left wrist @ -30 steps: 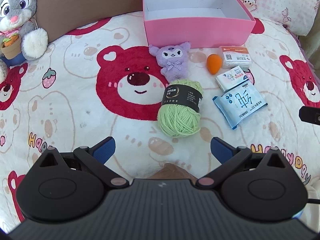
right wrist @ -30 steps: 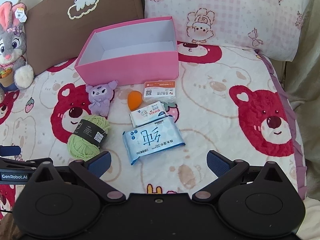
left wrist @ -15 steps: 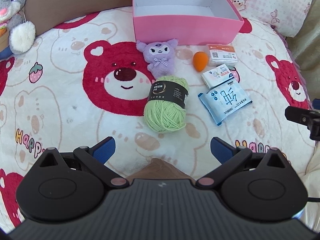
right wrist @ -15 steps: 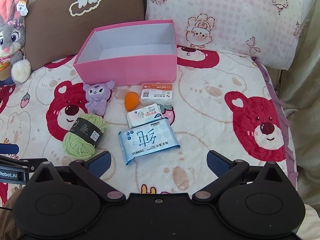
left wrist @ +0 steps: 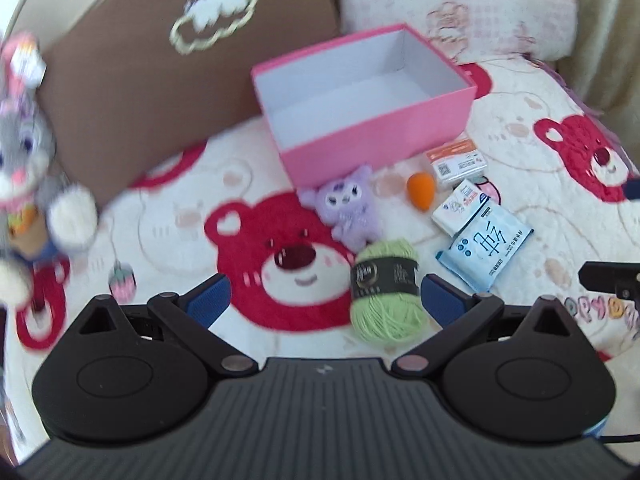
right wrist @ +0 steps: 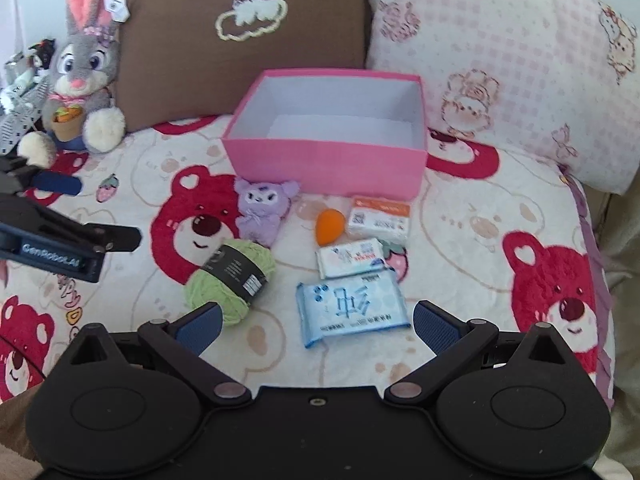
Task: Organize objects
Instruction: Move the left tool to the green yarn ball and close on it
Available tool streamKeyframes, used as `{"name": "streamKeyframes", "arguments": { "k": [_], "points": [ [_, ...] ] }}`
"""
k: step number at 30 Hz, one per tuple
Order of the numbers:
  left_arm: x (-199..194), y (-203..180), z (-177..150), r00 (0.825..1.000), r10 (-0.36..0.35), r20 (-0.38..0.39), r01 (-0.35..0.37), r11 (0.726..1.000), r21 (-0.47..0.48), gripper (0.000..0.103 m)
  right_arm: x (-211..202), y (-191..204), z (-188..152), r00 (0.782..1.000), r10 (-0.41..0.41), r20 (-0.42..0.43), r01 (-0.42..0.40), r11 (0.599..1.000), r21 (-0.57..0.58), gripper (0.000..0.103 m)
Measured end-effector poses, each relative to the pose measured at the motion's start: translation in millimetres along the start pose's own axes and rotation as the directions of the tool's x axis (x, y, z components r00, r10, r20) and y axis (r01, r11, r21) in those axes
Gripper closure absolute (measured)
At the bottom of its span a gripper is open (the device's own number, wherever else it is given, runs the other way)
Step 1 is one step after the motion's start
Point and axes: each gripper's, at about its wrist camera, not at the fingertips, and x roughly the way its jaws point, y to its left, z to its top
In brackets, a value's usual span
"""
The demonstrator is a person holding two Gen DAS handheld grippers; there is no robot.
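An empty pink box stands on the bear-print blanket. In front of it lie a purple plush, an orange sponge, an orange-and-white card box, a small tissue pack, a blue wipes pack and a green yarn ball. My right gripper is open just short of the wipes pack. My left gripper is open and empty; the yarn ball lies close to its right finger, with the pink box farther back.
A grey bunny plush sits at the back left against a brown pillow. A pink checked pillow fills the back right. The blanket's edge drops off at the right. The left view is blurred.
The left gripper swung left and tilted up, so the pillows and bunny came into its view. The right gripper moved closer to the wipes pack. Both stayed open.
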Motion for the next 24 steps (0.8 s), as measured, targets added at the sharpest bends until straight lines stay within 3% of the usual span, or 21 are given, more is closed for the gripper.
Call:
{"name": "streamKeyframes", "arguments": {
  "k": [3, 7, 11, 17, 24],
  "points": [
    [2, -5, 4, 0.999, -0.025, 0.02, 0.023, 0.996, 0.082, 0.0, 6, 12, 2, 0.991, 0.133, 0.032, -0.131, 0.989, -0.062, 0.002],
    [19, -2, 7, 0.991, -0.131, -0.023, 0.133, 0.989, 0.066, 0.0, 22, 20, 2, 0.965, 0.247, 0.084, -0.244, 0.969, -0.046, 0.001],
    [42, 8, 9, 0.976, -0.211, -0.062, 0.213, 0.977, 0.02, 0.0, 51, 32, 7, 0.974, 0.224, 0.018, -0.221, 0.97, -0.103, 0.001],
    [80, 23, 9, 0.95, -0.282, -0.132, 0.274, 0.959, -0.069, 0.003, 89, 36, 12, 0.956, 0.285, -0.073, -0.289, 0.956, -0.058, 0.001],
    [124, 38, 0, 0.9, -0.396, -0.182, 0.355, 0.908, -0.222, 0.003, 133, 39, 12, 0.94, 0.32, -0.121, -0.313, 0.947, 0.071, 0.002]
  ]
}}
